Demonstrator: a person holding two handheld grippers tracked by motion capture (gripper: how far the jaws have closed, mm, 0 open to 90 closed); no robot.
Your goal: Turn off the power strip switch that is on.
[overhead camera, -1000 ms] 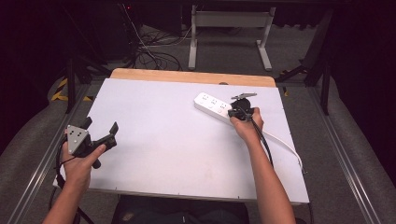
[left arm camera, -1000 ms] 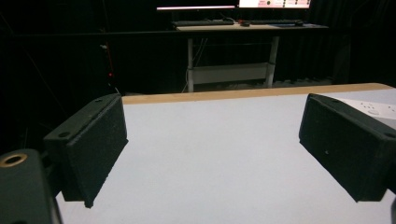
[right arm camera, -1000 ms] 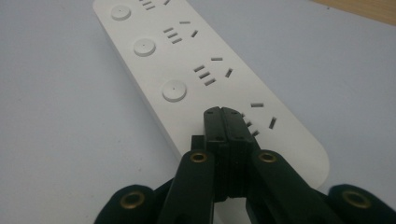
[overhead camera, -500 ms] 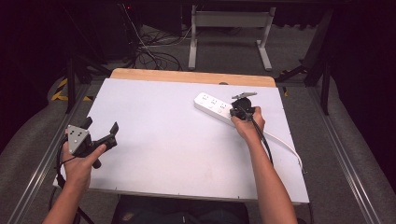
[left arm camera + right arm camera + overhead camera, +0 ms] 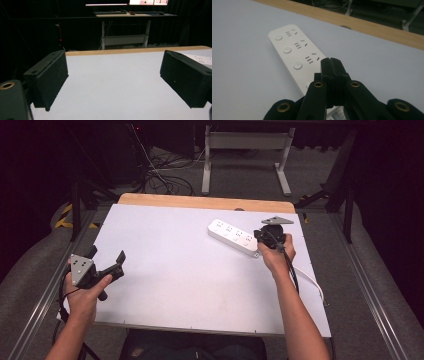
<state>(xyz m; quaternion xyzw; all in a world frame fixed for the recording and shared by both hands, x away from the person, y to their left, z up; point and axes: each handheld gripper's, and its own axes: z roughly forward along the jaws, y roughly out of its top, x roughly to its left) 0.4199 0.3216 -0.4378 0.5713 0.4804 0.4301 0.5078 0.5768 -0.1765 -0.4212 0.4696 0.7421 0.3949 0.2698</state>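
Nearest the person, the left tool [image 5: 106, 265] is held above the near left part of the white table [image 5: 170, 285], its jaws spread wide with nothing between them; in the left gripper view the two black pads [image 5: 47, 77] frame bare table surface, with the end of the power strip [image 5: 200, 58] just showing behind the right pad. Farther out on the right side, the right tool [image 5: 261, 237] has its jaws pressed fully together, holding nothing, and the tip sits over the near end of the white power strip [image 5: 233, 236]. In the right gripper view the closed tip [image 5: 331, 65] points down onto the strip's top face [image 5: 292, 50], just beside its row of round buttons and socket slots.

The work in hand looks like pressing one of the strip's switch buttons with the closed right tool. To do it well, keep the jaws shut so they form one firm point, centre that point on the chosen button rather than on the slots beside it, and push straight down, not sideways, since the strip lies loose on the table and could slide or turn. Whether the tip already touches the strip cannot be told.

The strip lies at an angle on the far right part of the table, its white cord [image 5: 310, 279] running back toward the near right edge, well apart from the left tool.
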